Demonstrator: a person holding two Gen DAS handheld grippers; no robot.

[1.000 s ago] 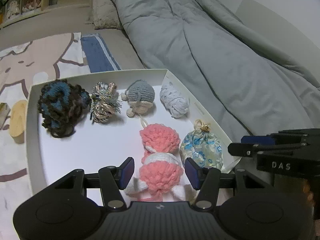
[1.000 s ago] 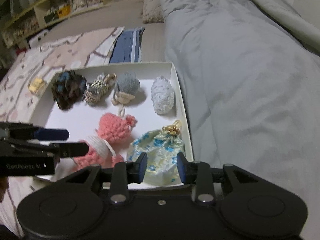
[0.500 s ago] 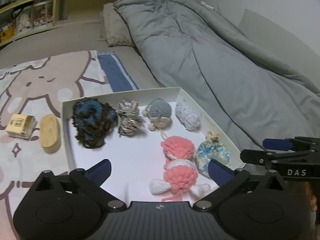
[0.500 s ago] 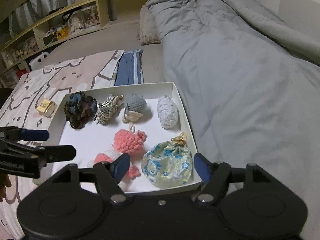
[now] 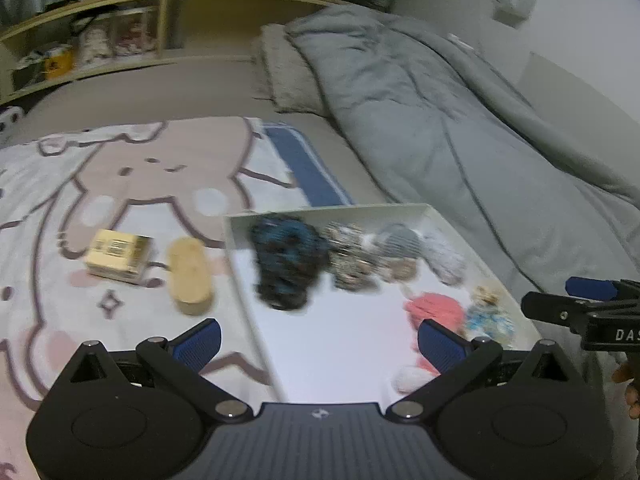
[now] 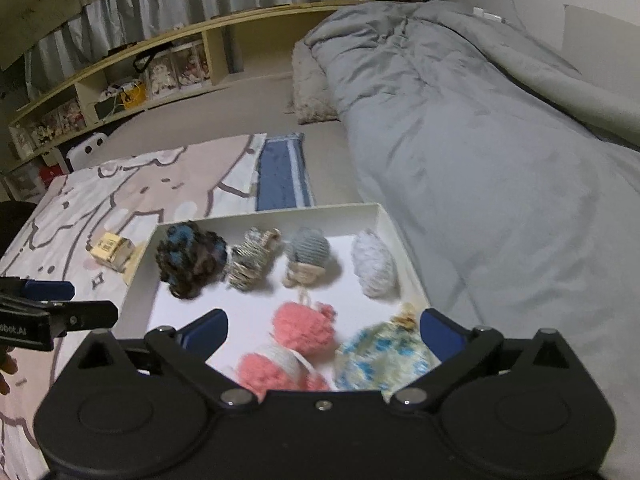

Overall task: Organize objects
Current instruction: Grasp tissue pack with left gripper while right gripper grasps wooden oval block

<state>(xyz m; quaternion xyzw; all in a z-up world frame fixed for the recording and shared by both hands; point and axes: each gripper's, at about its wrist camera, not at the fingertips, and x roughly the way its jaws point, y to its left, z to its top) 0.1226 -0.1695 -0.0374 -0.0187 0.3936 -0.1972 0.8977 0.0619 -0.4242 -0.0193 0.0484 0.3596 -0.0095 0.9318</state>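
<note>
A white tray (image 6: 404, 248) on the bed holds several yarn pieces. A dark blue-brown ball (image 6: 192, 260), a striped bundle (image 6: 250, 260), a grey crochet piece (image 6: 308, 252) and a white ball (image 6: 374, 264) line its far side. Nearer lie a pink crochet toy (image 6: 304, 328) and a floral pouch (image 6: 380, 356). My right gripper (image 6: 324, 332) hovers above those two, its jaws opening wide and pressing on nothing. My left gripper (image 5: 320, 340) is open over the tray's left wall (image 5: 240, 264), with nothing between its fingers.
A yellow box (image 5: 118, 256) and a wooden oval (image 5: 188, 276) lie on the cartoon blanket (image 5: 140, 184) left of the tray. A grey duvet (image 6: 480, 160) rises along the right. Low shelves (image 6: 140, 76) run along the back wall.
Both grippers opened, letting go of the pink toy and the floral pouch, and pulled back and up from the tray. The left one also swung left.
</note>
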